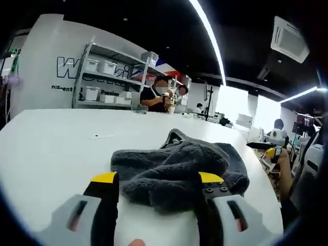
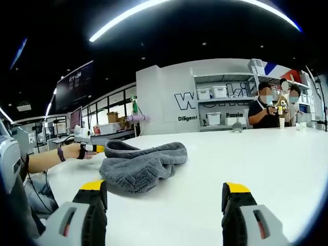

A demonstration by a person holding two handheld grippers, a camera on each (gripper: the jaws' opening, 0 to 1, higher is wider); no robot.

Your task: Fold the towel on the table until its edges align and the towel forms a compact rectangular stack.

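Folding has hardly begun: the grey towel (image 1: 177, 171) lies crumpled on the table (image 1: 56, 148), with both tools, left tool (image 1: 159, 187) and right tool (image 2: 164, 197), spread wide just short of it, pinching nothing.

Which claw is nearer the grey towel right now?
Left. The left claw has its tips right at the edge of the crumpled grey towel, open around it. The right claw is open over bare table, beside the towel.

Both claws: grey bodies with red-lined slots, black jaws, yellow tips; left claw (image 1: 159, 185), right claw (image 2: 166, 193). Screws on left.
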